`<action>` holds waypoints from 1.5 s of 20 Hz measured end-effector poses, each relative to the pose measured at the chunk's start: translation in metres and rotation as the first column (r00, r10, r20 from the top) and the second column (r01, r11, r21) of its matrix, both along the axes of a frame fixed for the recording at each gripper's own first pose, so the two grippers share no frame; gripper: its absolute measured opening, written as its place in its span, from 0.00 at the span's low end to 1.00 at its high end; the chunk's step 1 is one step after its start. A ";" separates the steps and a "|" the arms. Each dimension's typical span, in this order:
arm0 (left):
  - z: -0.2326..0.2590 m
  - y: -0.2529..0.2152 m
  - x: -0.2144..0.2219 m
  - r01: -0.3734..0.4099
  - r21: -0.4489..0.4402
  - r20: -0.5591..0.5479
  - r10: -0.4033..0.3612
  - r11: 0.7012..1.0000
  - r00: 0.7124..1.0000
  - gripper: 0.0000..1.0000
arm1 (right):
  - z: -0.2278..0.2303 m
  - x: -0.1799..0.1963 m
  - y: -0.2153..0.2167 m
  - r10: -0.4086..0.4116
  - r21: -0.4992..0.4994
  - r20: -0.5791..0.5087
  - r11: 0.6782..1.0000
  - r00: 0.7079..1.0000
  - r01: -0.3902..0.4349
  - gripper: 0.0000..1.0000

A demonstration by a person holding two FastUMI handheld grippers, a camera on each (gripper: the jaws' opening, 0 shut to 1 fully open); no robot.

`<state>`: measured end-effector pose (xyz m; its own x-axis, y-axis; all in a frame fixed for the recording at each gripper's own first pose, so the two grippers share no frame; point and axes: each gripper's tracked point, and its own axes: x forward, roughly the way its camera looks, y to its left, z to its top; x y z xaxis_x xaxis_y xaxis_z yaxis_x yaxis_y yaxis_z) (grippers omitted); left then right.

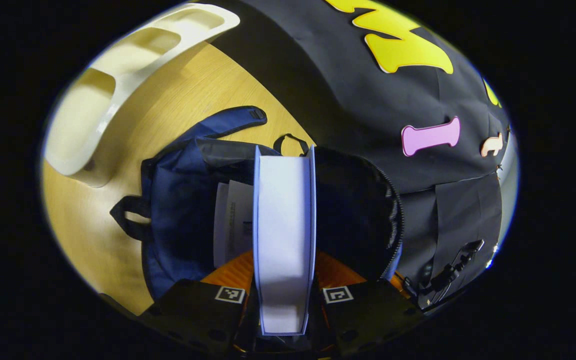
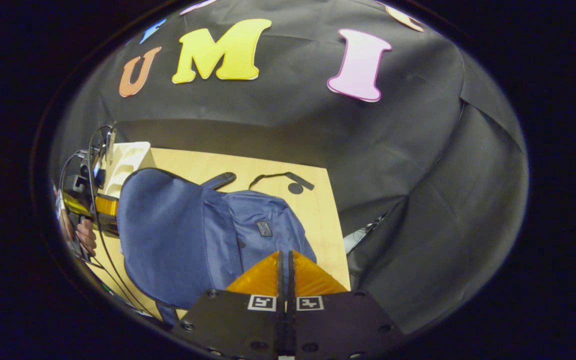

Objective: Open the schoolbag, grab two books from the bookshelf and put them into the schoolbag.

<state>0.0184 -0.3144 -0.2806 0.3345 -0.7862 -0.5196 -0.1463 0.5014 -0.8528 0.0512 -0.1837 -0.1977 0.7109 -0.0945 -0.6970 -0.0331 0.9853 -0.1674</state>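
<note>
A pale blue book (image 1: 284,240) is clamped by the left gripper (image 1: 284,295) over the open schoolbag (image 1: 178,220), whose patch (image 2: 264,228) seems unreadable, while the right gripper (image 2: 286,280) is closed empty.

Book (image 1: 284,235) over open schoolbag (image 1: 178,220) on table (image 1: 188,95); bookshelf (image 1: 118,80) behind.

Left gripper (image 1: 284,280) has both fingers clamped on a book (image 1: 284,225); right gripper (image 2: 286,272) holds nothing, fingers pressed together.

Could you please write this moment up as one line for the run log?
left gripper: shut on book | book: above open schoolbag | right gripper: shut, empty | table
</note>
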 end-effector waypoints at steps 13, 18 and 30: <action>-0.020 -0.061 0.015 0.003 -0.142 -0.006 -0.003 0.990 1.000 0.42 | -0.004 -0.003 -0.013 -0.015 -0.010 -0.025 1.000 1.000 0.014 0.00; -0.033 -0.072 0.020 -0.008 -0.205 -0.020 0.004 0.979 1.000 0.43 | -0.004 -0.003 -0.013 -0.019 -0.013 -0.024 1.000 1.000 0.019 0.03; -0.064 -0.072 0.022 0.006 -0.158 -0.078 -0.019 0.987 0.997 0.61 | -0.007 0.001 -0.012 -0.040 -0.020 -0.021 0.999 0.999 0.040 0.04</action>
